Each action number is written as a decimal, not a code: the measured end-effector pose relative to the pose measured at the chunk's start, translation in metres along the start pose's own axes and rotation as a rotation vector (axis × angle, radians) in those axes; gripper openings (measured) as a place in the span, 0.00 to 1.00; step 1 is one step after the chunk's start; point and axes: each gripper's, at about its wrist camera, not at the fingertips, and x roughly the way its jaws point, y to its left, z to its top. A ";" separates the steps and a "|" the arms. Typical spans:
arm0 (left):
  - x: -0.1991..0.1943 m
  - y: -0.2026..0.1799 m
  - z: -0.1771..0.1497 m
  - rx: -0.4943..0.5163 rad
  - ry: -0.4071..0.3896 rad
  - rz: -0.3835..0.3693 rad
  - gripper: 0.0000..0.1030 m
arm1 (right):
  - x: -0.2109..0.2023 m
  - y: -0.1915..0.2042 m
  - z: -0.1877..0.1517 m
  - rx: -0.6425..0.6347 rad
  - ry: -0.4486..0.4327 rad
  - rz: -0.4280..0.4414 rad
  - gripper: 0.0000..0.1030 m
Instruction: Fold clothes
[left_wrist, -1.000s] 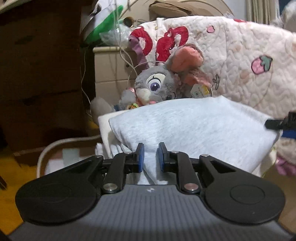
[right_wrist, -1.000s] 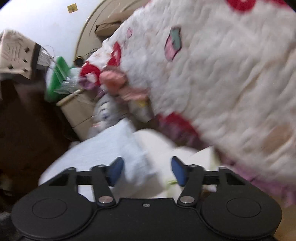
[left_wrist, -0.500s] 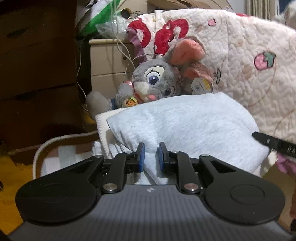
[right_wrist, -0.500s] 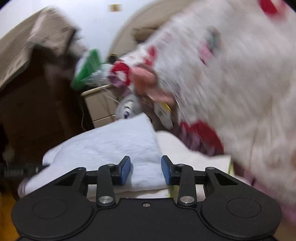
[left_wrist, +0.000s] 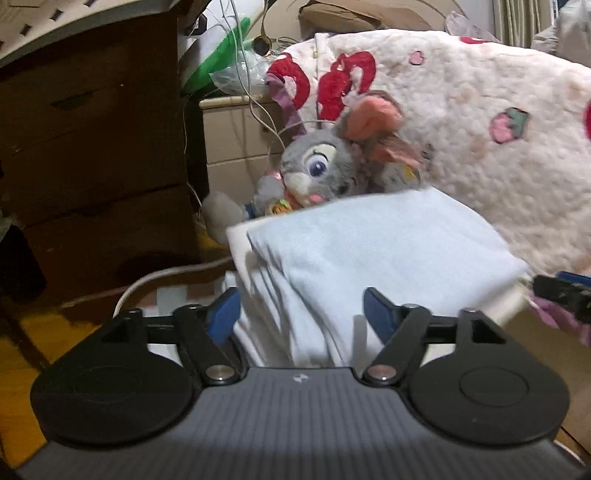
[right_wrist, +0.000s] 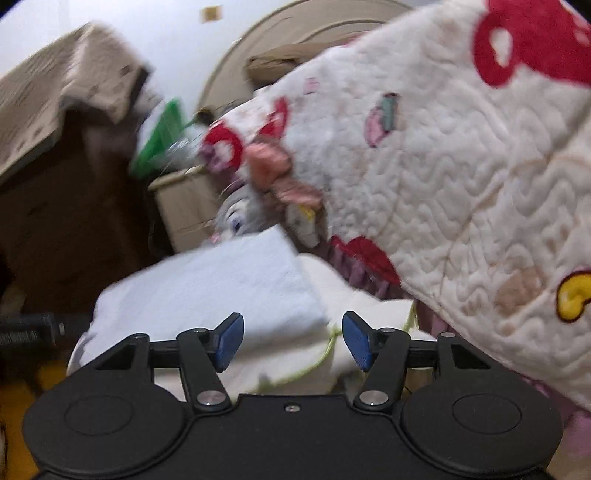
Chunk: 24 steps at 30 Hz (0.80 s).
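Observation:
A folded pale grey garment (left_wrist: 388, 254) lies on top of a stack of white folded clothes (left_wrist: 258, 332), seen from the other side as the same garment (right_wrist: 214, 288). My left gripper (left_wrist: 301, 315) is at its near edge, jaws opening and wide apart; the cloth's folds lie between the blue pads (left_wrist: 221, 317), which do not press on it. My right gripper (right_wrist: 291, 339) is at the garment's right corner, jaws also opening, with the stack's cream edge between the pads, untouched. Each gripper shows at the edge of the other's view: the right gripper (left_wrist: 561, 291), the left gripper (right_wrist: 29, 326).
A grey plush rabbit (left_wrist: 321, 173) sits right behind the stack. A quilted cream blanket with red patterns (left_wrist: 480, 147) rises at the right. Dark wooden drawers (left_wrist: 92, 147) stand at the left, a beige cabinet (left_wrist: 236, 140) behind. A white cable (left_wrist: 155, 280) curves by the stack.
The left jaws, shut on the garment's near edge before, have sprung wide and let it go. The right jaws narrowed, then widened again. The right view has rolled and shifted.

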 end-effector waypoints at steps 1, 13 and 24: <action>-0.012 -0.002 -0.004 0.003 0.010 0.011 0.80 | -0.007 0.003 -0.003 -0.011 0.013 0.022 0.63; -0.132 -0.036 -0.075 0.113 0.048 0.043 1.00 | -0.106 0.036 -0.082 0.021 0.065 -0.054 0.69; -0.154 -0.056 -0.111 0.140 0.167 -0.016 1.00 | -0.151 0.036 -0.101 0.029 0.154 -0.080 0.70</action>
